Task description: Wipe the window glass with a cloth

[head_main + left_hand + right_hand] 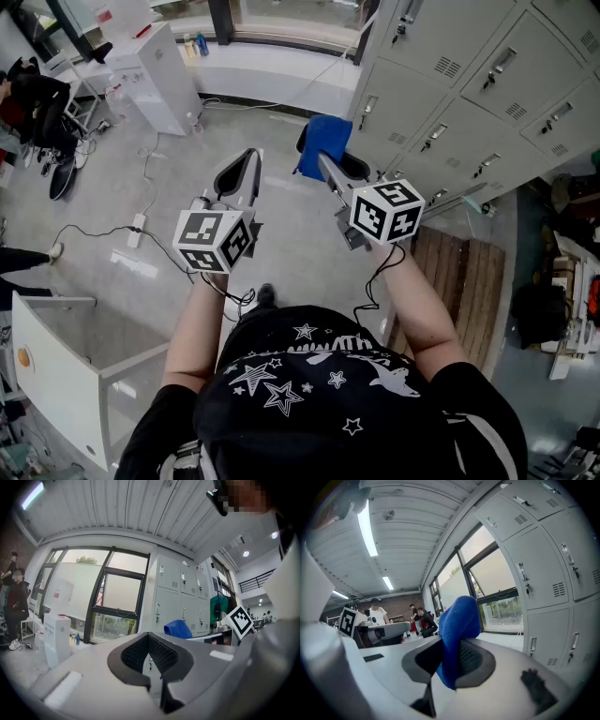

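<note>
The right gripper [330,161] is shut tight on a blue cloth [325,142]. The cloth sticks up out of its jaws in a soft lump, with a bit hanging down below. The left gripper [246,161] has its jaws together with nothing in them. It is held out just beside the right one, on the left.

The window [291,17] is at the far end of the room, past both grippers and well apart from them. A wide bit of floor [281,234] lies between. From the cloth, the glass is straight ahead and a little to the left. The grey lockers [450,84] stand close on the right and run up to the window frame.

In the right gripper view the window [487,588] shows just past the cloth [459,616], so this gripper already points about the right way.

No wiping has started, I think. The person most likely needs to walk up to the window first, then press the cloth flat on the glass. The right gripper should do it, since it has the cloth
</note>
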`<state>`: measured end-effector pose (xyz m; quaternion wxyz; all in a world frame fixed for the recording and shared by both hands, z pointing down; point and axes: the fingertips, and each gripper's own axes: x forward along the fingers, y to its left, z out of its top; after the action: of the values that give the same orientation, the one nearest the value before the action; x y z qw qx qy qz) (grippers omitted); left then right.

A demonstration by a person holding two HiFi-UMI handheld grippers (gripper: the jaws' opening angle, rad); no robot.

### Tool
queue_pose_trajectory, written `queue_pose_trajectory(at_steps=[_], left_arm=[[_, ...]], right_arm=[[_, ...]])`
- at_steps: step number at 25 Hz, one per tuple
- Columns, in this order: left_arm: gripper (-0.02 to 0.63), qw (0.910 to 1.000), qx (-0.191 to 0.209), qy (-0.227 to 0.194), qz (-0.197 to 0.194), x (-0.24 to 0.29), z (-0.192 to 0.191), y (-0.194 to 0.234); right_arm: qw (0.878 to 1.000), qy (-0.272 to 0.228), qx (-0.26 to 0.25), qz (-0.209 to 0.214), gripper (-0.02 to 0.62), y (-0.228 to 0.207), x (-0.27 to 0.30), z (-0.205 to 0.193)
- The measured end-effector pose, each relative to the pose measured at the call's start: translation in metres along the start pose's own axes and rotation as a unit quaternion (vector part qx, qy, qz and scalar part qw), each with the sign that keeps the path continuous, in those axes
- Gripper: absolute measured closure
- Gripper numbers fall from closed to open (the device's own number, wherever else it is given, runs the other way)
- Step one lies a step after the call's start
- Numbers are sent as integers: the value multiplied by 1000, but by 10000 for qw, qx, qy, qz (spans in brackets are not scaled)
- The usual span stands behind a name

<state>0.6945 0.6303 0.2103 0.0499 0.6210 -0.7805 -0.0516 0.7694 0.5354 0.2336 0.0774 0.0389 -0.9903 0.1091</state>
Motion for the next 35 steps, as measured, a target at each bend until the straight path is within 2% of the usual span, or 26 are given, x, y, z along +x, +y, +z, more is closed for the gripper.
queue_pose_trajectory(at_steps=[4, 9, 15, 22, 28, 33, 35], left_arm=[[600, 10000, 16, 34, 88, -4, -6, -9], [600, 10000, -50, 27, -13, -6, -10, -26], [600, 9999, -132, 67, -17, -16, -20, -13], [600, 9999, -82, -62, 20, -22, -8, 46], [600, 9995, -277, -100, -94, -34, -2, 114], [600, 9985, -523, -122, -82, -43, -3, 163], [600, 9981, -598, -69, -96, -43, -6, 176]], right_arm=[[9999, -19, 131, 77, 523, -1, -9, -4], [9976, -292, 484, 399, 523, 8, -10, 2], [9977, -130, 545, 382, 523, 23, 1, -14], [9991, -130, 372, 176, 523, 41, 42, -13], [9981, -259, 407, -391, 521, 50, 97, -15], [9959, -179, 648, -611, 520, 64, 131, -29], [9966, -9, 515, -640, 520, 70, 140, -37]])
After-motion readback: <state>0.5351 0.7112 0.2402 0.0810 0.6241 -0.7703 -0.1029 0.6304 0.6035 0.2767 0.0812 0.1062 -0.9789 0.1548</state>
